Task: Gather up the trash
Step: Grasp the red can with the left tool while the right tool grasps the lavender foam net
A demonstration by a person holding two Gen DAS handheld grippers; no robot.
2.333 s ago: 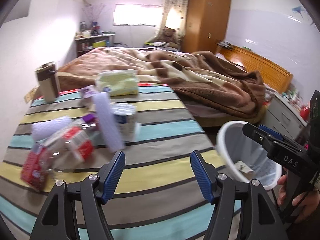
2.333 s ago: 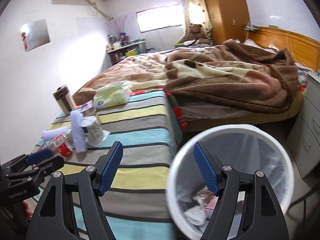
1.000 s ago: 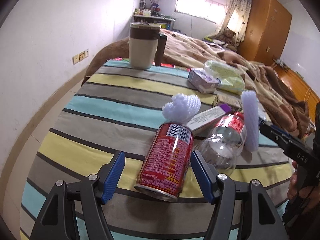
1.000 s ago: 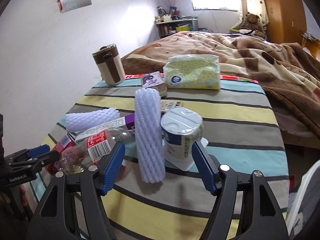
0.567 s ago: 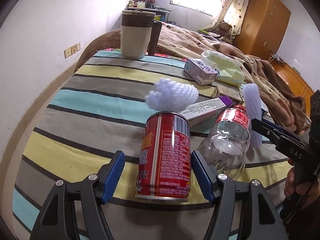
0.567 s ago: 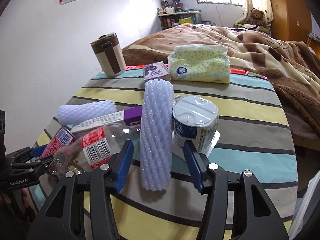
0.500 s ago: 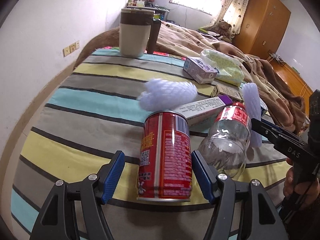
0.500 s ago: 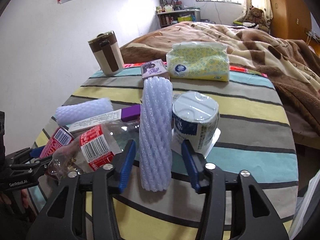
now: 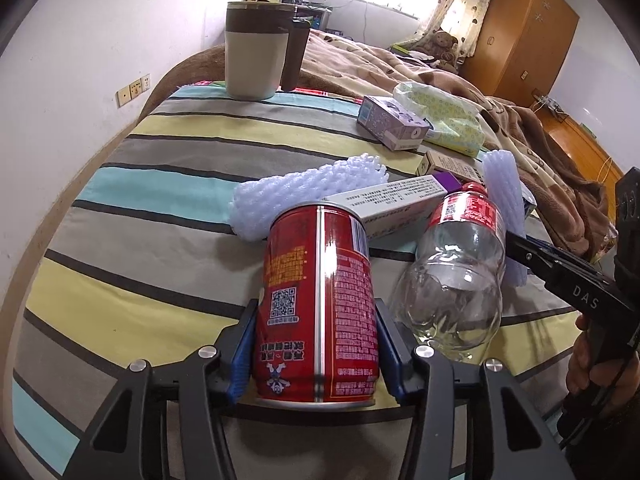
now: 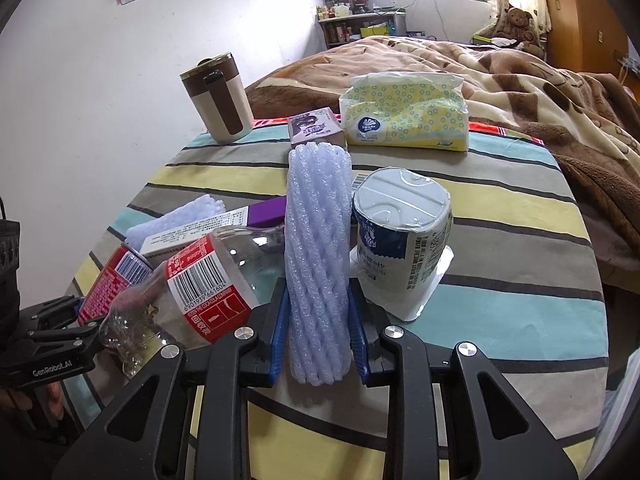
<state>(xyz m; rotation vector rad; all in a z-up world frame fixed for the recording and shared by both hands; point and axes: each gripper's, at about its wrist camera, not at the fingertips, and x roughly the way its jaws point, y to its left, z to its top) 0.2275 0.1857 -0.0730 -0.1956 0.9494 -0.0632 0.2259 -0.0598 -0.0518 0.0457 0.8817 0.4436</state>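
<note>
Both my grippers clamped on trash on the striped table.

My left gripper [image 9: 316, 354] fingers have just closed onto the red can [image 9: 318, 300]; right gripper [image 10: 318, 334] fingers squeeze the near end of the foam net sleeve [image 10: 316, 256]. Clear bottle [image 10: 192, 284] lies between them, yogurt cup [image 10: 402, 236] just right of the sleeve. Farther back: tissue pack [image 10: 404, 116], brown mug [image 10: 218, 98].

Left gripper [image 9: 316, 350]: jaws have just been closing; blue pads now press both sides of an upright red metal drink can [image 9: 318, 304] on the striped cloth-covered table [image 9: 160, 184]. Just right of the can lies a clear plastic bottle with red label [image 9: 456, 276]. Behind them: white foam mesh sleeve [image 9: 304, 196], long white-and-purple carton [image 9: 396, 200]. Right gripper [image 9: 560, 272] enters at right edge, hand [image 9: 596, 376] on its grip.
</note>
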